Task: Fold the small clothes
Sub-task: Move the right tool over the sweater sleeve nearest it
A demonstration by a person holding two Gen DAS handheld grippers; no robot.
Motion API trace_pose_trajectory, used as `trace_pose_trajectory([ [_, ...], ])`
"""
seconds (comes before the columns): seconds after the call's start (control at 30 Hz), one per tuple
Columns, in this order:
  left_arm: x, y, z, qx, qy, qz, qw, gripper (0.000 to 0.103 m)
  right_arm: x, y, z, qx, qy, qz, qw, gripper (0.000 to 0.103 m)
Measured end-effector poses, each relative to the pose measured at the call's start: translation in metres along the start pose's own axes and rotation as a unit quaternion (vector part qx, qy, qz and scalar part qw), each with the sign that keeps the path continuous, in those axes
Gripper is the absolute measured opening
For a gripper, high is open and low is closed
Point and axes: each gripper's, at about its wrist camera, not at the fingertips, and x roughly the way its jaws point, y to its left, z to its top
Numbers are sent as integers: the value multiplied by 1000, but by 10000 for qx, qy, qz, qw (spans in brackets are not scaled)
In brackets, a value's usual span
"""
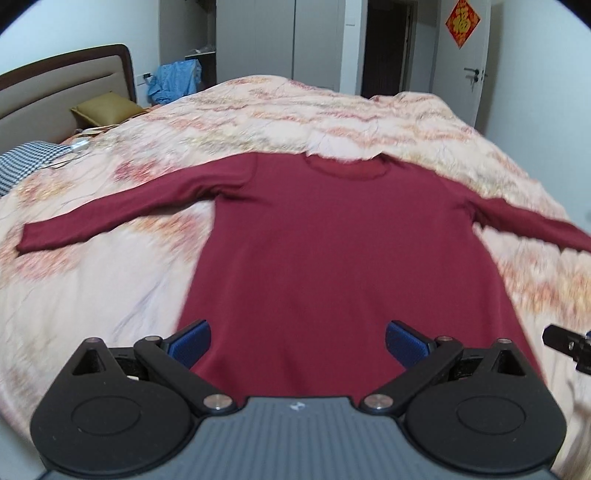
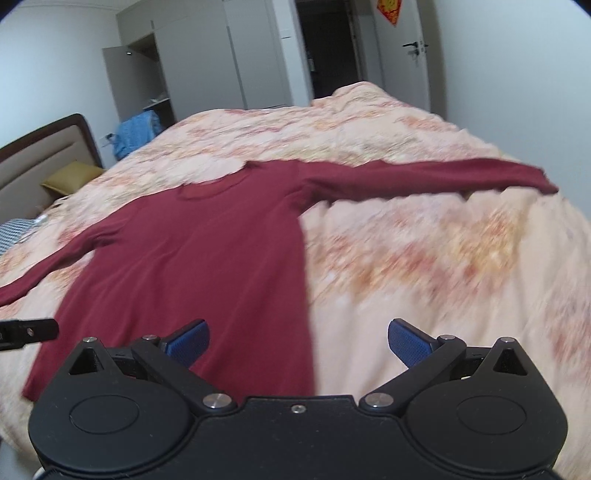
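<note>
One dark red long-sleeved knit top (image 1: 332,251), spread flat and front-up on a peach and cream floral quilt (image 1: 110,280) covering the bed. Directly ahead of the left gripper (image 1: 297,341), with the hem running under the gap between its fingers; neckline at the far end, both sleeves stretched out sideways, one to the left and one to the right. Left gripper released, blue-padded fingers (image 1: 192,341) spread wide apart, nothing between them, hovering above the lower body of the top. Black tip of the right gripper (image 1: 565,341) visible off to the right, over the quilt just beside the garment's right edge.

From the right wrist view: right gripper (image 2: 297,341) likewise released, blue pads (image 2: 408,341) set wide, empty. Same red top (image 2: 207,258) ahead and to the left, its right side edge passing between the fingers, left pad over fabric, right pad over bare quilt (image 2: 443,277). Right sleeve reaching far ahead and to the right. Black end of the left gripper (image 2: 29,330) poking in at the far left.

Farther ahead and left: brown-framed padded headboard (image 1: 62,92), olive-gold pillow (image 1: 105,109), crumpled blue cloth (image 1: 175,81). Beyond the bed: pale grey wardrobe doors (image 1: 277,40), dark open doorway (image 1: 388,48), white door with a red diamond paper decoration (image 1: 461,22). Some motion blur throughout.
</note>
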Motion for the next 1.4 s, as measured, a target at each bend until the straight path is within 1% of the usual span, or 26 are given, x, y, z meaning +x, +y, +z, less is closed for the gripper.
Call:
trace_pose_trajectory([
  [0.17,36,-22,29,-112,-90,-168,9998,103,24,-26,28,79,-28,-283,9996,103],
  [0.33,73,-42,41,-33,-66,-232,9997,103,43,-47,45,112,-64,-571,9983,103],
  [0.5,106,-57,40,-13,-16,-171,9999,103,60,-68,58,170,-135,-750,9969,103],
  [0.67,123,-63,32,-62,-49,-294,9995,103,77,-85,66,120,-282,-927,9952,103],
  [0.83,134,-67,19,-91,-41,-346,9994,103,91,-103,69,226,-602,-1321,9892,103],
  [0.9,135,-68,12,-78,-123,-364,9992,103,96,-112,68,329,-653,-1284,9890,103],
  [1.03,135,-72,2,107,-284,-310,9991,103,107,-131,67,615,-775,-1227,9875,103],
  [1.13,138,-72,-5,95,-390,-314,9987,103,115,-151,70,876,-769,-1227,9856,103],
  [1.2,139,-72,-10,69,-465,-315,9984,103,121,-164,71,1155,-757,-1264,9823,103],
  [1.3,139,-72,-14,102,-572,-305,9978,103,126,-181,71,1466,-933,-1038,9793,103],
  [1.4,139,-71,-17,97,-643,-317,9974,103,134,-201,79,1889,-1159,-927,9707,103],
])
